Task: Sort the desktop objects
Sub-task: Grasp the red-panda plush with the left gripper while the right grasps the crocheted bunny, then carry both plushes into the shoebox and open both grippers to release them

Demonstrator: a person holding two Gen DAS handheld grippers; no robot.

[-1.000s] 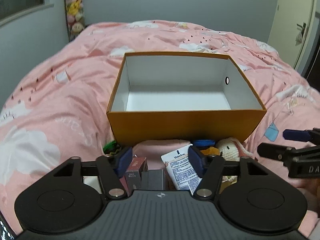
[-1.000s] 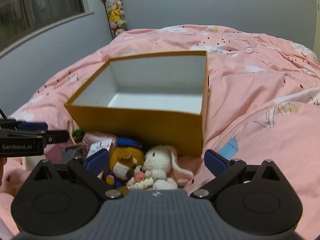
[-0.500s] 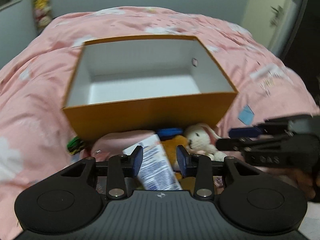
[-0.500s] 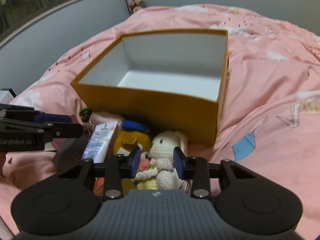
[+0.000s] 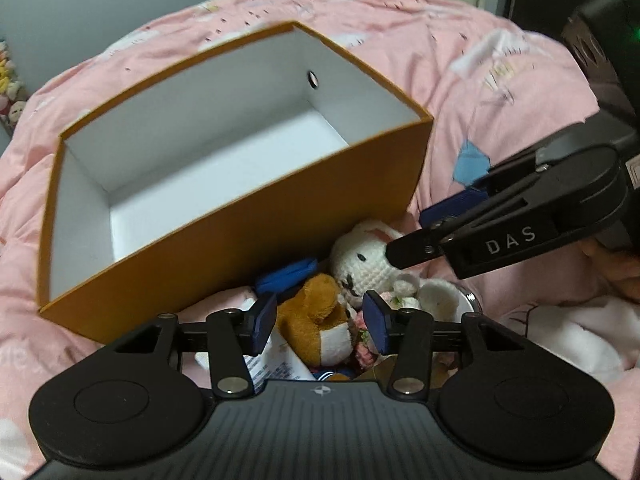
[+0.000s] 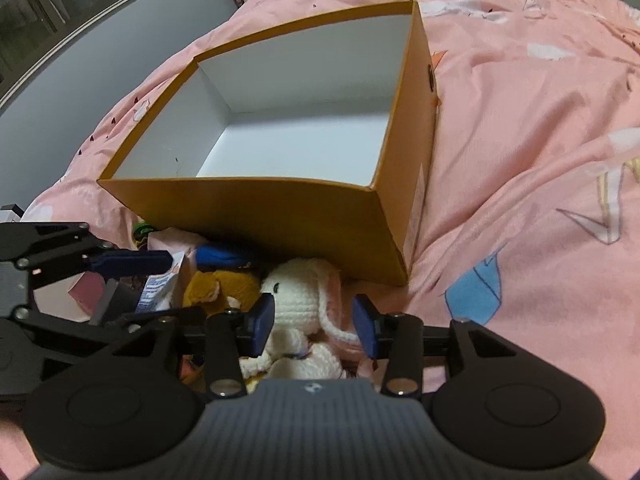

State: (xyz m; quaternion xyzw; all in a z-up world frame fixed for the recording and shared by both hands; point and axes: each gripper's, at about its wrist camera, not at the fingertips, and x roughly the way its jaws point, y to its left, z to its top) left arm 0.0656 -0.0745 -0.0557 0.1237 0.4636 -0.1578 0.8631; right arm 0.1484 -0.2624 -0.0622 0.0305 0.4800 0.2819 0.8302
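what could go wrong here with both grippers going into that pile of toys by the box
The left gripper and right gripper crowd one small pile, so they might collide. The white crocheted bunny touches the brown plush dog, so lifting one may drag the other. The orange cardboard box could get nudged.

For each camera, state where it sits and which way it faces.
Left wrist: sits on the left tool, looking forward and down at the brown plush between its fingers, with the orange box behind; the right tool reaches in from the right, a hand behind it.
Right wrist: sits on the right tool, facing down at the white crocheted bunny between its fingers; the left tool enters from the left.
Shared: box, both toys, the tube, the pink duvet.
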